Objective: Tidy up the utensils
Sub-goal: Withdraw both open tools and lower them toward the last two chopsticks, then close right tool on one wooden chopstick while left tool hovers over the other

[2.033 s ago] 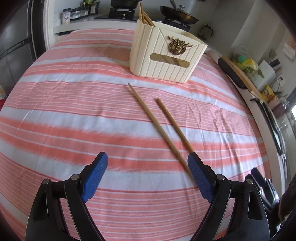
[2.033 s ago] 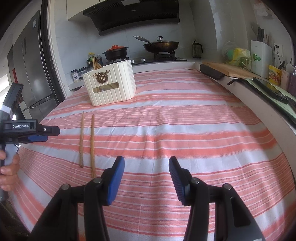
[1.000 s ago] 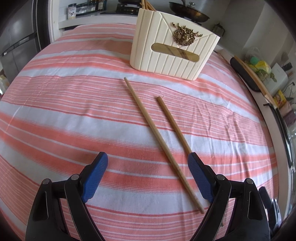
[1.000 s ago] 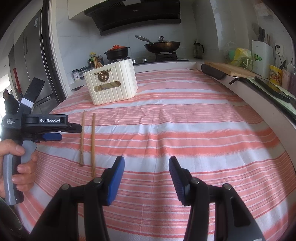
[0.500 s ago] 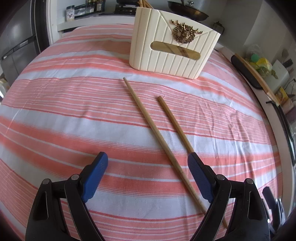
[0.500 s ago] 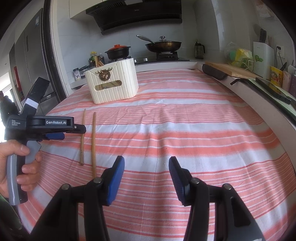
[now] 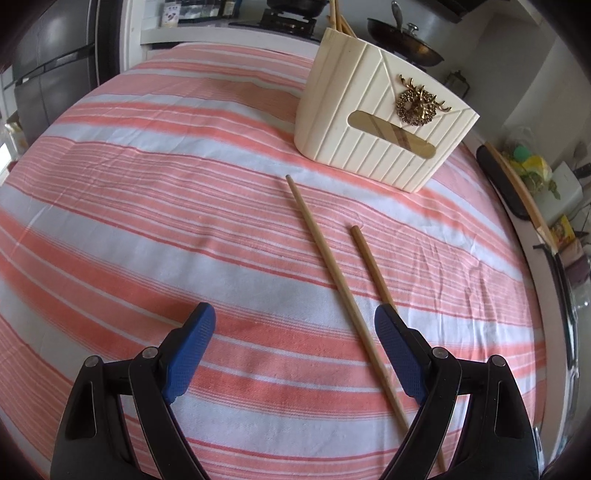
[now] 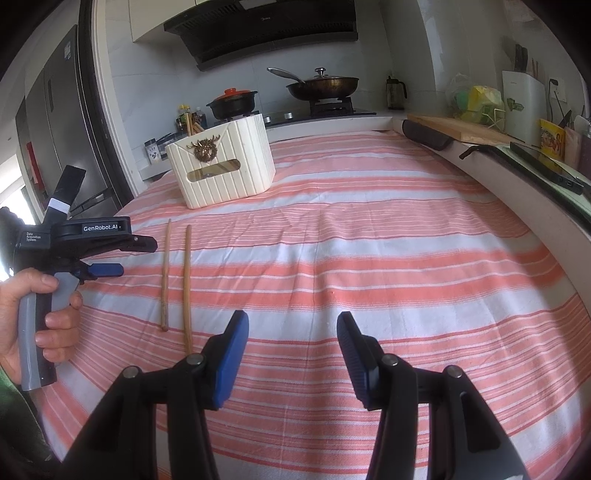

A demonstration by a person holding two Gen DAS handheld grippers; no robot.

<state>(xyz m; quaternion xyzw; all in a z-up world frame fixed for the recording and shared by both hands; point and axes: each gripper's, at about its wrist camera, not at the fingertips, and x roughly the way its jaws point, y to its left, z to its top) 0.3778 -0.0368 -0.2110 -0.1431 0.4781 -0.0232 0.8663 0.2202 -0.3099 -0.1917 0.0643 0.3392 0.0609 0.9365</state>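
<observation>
Striped pink-and-white cloth (image 7: pixel 155 206) covers the table, kitchen counter and stove behind.

Near: your left gripper (image 7: pixel 291 343) hangs just above the cloth, jaws wide apart, holding nothing. Your right gripper (image 8: pixel 291 347) is also spread and empty, over bare cloth, well to the right of the work.

Middle: two wooden chopsticks lie flat on the cloth, side by side, not touching. The longer chopstick (image 7: pixel 332 273) runs between the left jaws. The shorter chopstick (image 7: pixel 371 267) passes under or just beside the right-hand pad (image 7: pixel 397 354); which, you cannot tell from the left wrist view.

Far: the cream utensil box (image 7: pixel 380 122) stands upright beyond the chopsticks' far ends, with more chopsticks (image 7: pixel 338 14) already sticking out of its top.

Risks, as judged:
- Close now and the right-hand pad may catch the shorter chopstick too, dragging both or pinching them crossed.
- Thin round sticks on soft cloth: pads that come down high may roll the stick away; too low and they snag a fold.
- Gripping near one end would let the stick droop and hit the box rim on insertion.

Change versus two seconds ago: your left gripper has moved forward and swung left, so the longer chopstick now sits inside the jaws rather than at the right-hand pad. Chopsticks and box unmoved. Right gripper unchanged.
</observation>
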